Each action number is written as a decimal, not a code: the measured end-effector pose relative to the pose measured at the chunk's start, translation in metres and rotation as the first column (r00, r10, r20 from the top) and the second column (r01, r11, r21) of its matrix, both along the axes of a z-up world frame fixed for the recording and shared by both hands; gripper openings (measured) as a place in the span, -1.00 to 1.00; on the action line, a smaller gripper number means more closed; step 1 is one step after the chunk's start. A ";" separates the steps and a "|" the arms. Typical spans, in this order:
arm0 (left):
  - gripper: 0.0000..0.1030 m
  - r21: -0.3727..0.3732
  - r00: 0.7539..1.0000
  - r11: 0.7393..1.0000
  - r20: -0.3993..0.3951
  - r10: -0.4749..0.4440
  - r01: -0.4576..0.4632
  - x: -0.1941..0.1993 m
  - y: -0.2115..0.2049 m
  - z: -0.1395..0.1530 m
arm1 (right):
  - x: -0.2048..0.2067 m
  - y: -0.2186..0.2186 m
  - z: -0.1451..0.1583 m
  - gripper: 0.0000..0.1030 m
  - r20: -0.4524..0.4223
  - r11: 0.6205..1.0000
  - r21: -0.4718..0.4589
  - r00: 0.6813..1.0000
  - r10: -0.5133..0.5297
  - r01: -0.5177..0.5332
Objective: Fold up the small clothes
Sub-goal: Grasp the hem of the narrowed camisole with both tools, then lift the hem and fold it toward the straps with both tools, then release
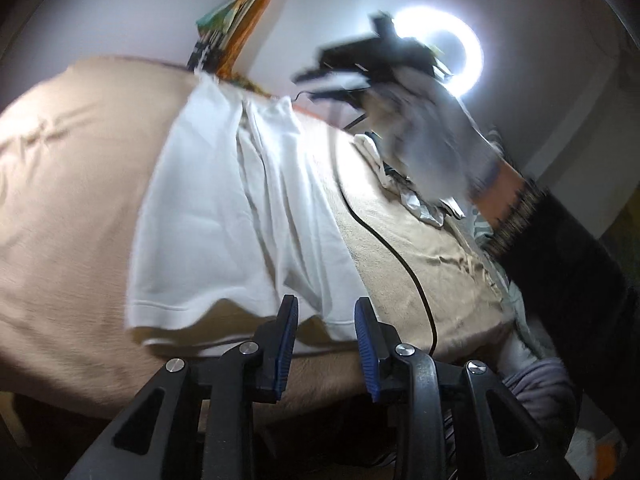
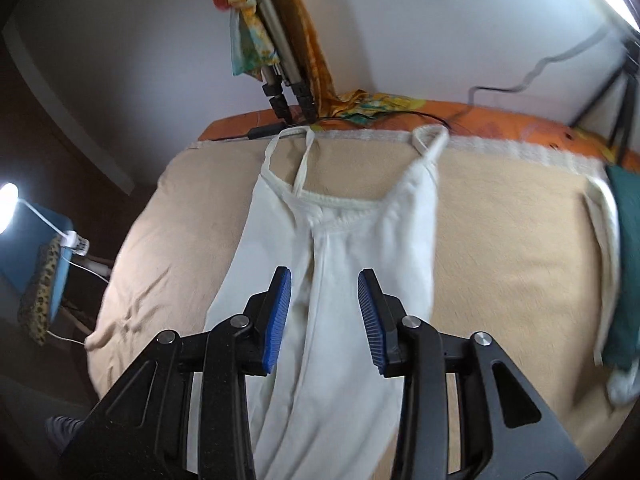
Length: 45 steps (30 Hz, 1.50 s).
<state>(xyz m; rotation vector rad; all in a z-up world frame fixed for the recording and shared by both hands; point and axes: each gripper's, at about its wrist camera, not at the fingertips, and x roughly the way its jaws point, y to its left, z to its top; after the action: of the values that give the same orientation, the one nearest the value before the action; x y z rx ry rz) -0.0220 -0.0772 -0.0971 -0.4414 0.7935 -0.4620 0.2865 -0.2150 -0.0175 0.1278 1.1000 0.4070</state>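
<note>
Your right gripper [image 2: 325, 312] has its jaws apart, blue pads [image 2: 277, 320] either side of a lengthwise fold in the white camisole [image 2: 360, 248], holding nothing. Camisole lies on the beige blanket [image 2: 512, 248], straps [image 2: 304, 160] toward the far edge. Tripod legs [image 2: 280, 80] stand beyond it. Green cloth [image 2: 628, 256] at the right edge. Lamp [image 2: 8, 196] glows far left.
</note>
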 end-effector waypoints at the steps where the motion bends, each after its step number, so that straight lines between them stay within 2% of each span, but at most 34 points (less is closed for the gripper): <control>1: -0.43 0.010 1.000 1.000 0.007 -0.003 0.003 -0.003 0.004 0.003 | -0.012 -0.010 0.003 -0.28 -0.002 1.000 0.006 1.000 -0.011 0.011; 4: -0.39 0.068 1.000 0.998 0.021 0.001 -0.002 -0.009 0.022 0.012 | -0.066 -0.038 0.009 -0.28 -0.028 1.000 0.005 0.999 -0.024 0.024; 8: -0.26 0.123 0.997 0.991 -0.038 0.060 -0.055 0.006 0.057 0.009 | -0.137 -0.047 0.003 -0.28 -0.085 1.000 0.014 0.996 -0.019 0.020; 12: -0.18 0.113 0.988 0.992 -0.138 0.072 -0.056 0.025 0.081 -0.008 | -0.187 -0.045 -0.028 -0.28 -0.171 1.000 0.012 0.985 -0.007 0.009; 15: -0.20 0.044 0.970 0.998 -0.238 0.053 -0.043 0.039 0.089 -0.029 | -0.210 -0.044 -0.055 -0.28 -0.251 0.999 0.050 0.968 0.000 0.013; 17: -0.24 0.001 0.960 0.999 -0.278 0.040 -0.041 0.040 0.090 -0.040 | -0.220 -0.042 -0.065 -0.28 -0.278 0.999 0.053 0.960 0.009 0.006; 19: -0.27 0.002 0.964 0.999 -0.264 0.034 -0.034 0.037 0.087 -0.039 | -0.226 -0.040 -0.072 -0.29 -0.288 0.998 0.058 0.957 0.025 -0.008; 21: -0.42 -0.012 0.963 1.000 -0.271 -0.006 0.002 0.038 0.081 -0.039 | -0.232 -0.040 -0.072 -0.34 -0.276 0.999 0.050 0.961 0.032 -0.019; 22: -0.56 -0.022 0.962 1.000 -0.271 -0.018 0.013 0.038 0.079 -0.040 | -0.233 -0.040 -0.073 -0.39 -0.272 0.998 0.050 0.962 0.036 -0.024; 23: -0.77 -0.022 0.962 1.000 -0.271 -0.025 0.020 0.037 0.076 -0.041 | -0.234 -0.039 -0.074 -0.62 -0.278 0.997 0.065 0.959 0.046 -0.029; 24: -0.88 -0.010 0.963 1.000 -0.269 -0.028 0.026 0.037 0.074 -0.042 | -0.232 -0.037 -0.076 -0.81 -0.288 0.996 0.078 0.956 0.052 -0.031; 25: -0.95 0.002 0.965 1.000 -0.263 -0.025 0.026 0.038 0.071 -0.043 | -0.232 -0.037 -0.077 -0.81 -0.288 0.996 0.084 0.956 0.051 -0.028; 28: -0.98 0.017 0.970 0.999 -0.240 -0.026 0.031 0.038 0.069 -0.037 | -0.231 -0.039 -0.074 -0.88 -0.287 0.994 0.107 0.957 0.047 -0.017; 32: -0.98 0.001 0.980 1.000 -0.201 -0.011 0.011 0.033 0.078 -0.023 | -0.234 -0.063 -0.063 -0.89 -0.274 0.976 0.211 0.962 0.000 0.060; 34: -0.98 0.024 0.980 0.999 -0.197 -0.025 0.030 0.031 0.077 -0.026 | -0.236 -0.063 -0.067 -0.90 -0.276 0.979 0.196 0.961 0.002 0.054; 37: -0.98 0.053 0.969 0.998 -0.244 -0.030 0.044 0.033 0.069 -0.043 | -0.236 -0.059 -0.082 -0.90 -0.317 0.987 0.152 0.949 0.001 0.050; 45: -0.98 0.043 0.977 0.998 -0.211 -0.024 0.034 0.033 0.074 -0.026 | -0.230 -0.067 -0.079 -0.90 -0.339 0.967 0.237 0.941 -0.012 0.098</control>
<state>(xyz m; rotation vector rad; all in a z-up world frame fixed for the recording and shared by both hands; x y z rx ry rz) 0.0112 -0.0036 -0.1229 -0.4399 1.0146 -0.4276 0.0564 -0.2816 -0.0964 0.4657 1.3741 0.4842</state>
